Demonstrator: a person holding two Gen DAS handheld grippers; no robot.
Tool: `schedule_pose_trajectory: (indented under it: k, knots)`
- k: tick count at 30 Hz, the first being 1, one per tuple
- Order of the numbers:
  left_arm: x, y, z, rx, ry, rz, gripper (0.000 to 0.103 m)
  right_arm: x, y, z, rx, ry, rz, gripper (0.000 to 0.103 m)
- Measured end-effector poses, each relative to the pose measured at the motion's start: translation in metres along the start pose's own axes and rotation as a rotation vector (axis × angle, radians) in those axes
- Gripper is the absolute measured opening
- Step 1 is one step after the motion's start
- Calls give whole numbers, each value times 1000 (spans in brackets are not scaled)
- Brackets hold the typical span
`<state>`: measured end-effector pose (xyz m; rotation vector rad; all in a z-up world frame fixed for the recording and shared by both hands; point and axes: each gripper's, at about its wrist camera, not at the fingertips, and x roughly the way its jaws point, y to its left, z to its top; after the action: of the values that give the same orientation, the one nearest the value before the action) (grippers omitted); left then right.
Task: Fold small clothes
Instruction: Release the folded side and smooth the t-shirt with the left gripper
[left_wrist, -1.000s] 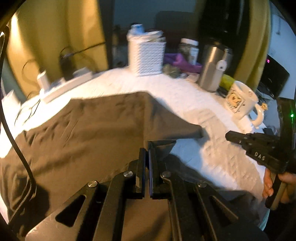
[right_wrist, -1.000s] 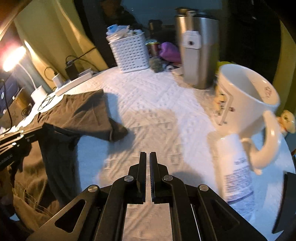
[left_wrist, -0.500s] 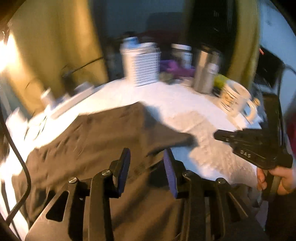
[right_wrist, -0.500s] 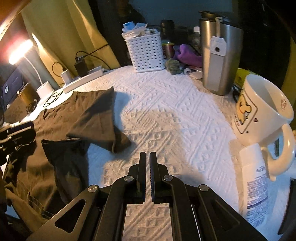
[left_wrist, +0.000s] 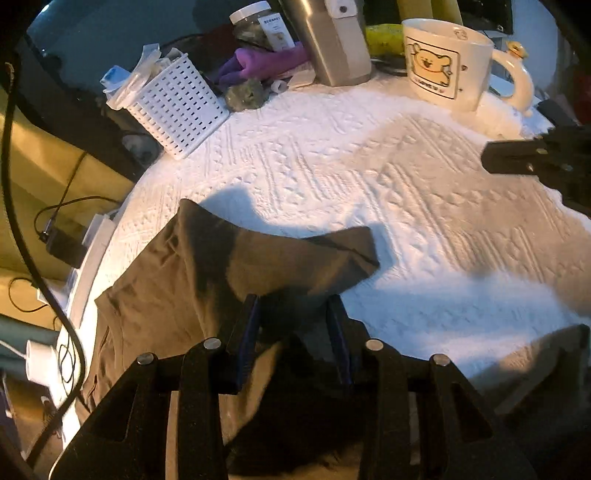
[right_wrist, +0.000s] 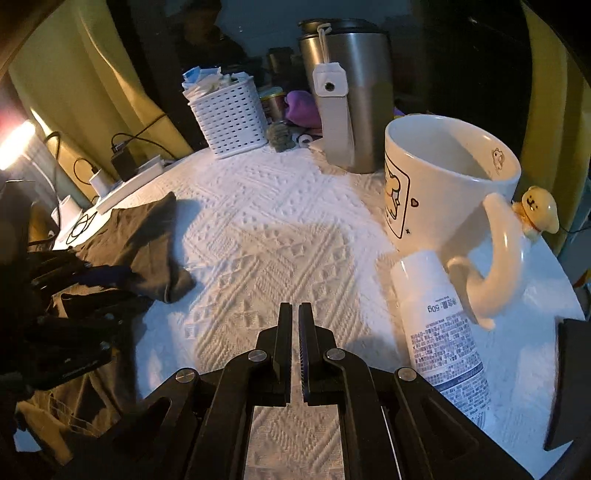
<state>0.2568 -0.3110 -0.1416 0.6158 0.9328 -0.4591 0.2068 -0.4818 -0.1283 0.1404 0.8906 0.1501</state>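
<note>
A small dark brown garment (left_wrist: 207, 273) lies on the white textured cloth (left_wrist: 388, 184), one sleeve folded over toward the right. It shows at the left in the right wrist view (right_wrist: 136, 236). My left gripper (left_wrist: 293, 314) is open, its fingers just above the garment's folded edge, holding nothing. My right gripper (right_wrist: 294, 325) is shut and empty over bare white cloth; it shows at the right edge of the left wrist view (left_wrist: 495, 162).
A white mug (right_wrist: 443, 184), a steel tumbler (right_wrist: 351, 99), a lying white bottle (right_wrist: 439, 325) and a white basket (right_wrist: 229, 114) stand along the back and right. A power strip and cables (right_wrist: 125, 181) lie at the left edge.
My left gripper opened and let go of the garment's fold, which now lies on the garment. It then swung toward the right. My right gripper stayed shut and shifted a little.
</note>
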Motion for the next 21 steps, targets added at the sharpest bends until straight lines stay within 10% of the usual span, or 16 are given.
schedule_pose_trajectory:
  k: [9,17,21]
  knots:
    - [-32,97,-30,-360,-117,-36,4,7,15,8,-40,3,17,4]
    - [-24,145,-102,-578,-1,8,6,20,43,14,-102,19,45,4]
    - [-47,144,-113,-654,-43,-36,31,24,59,16,-137,28,52,4]
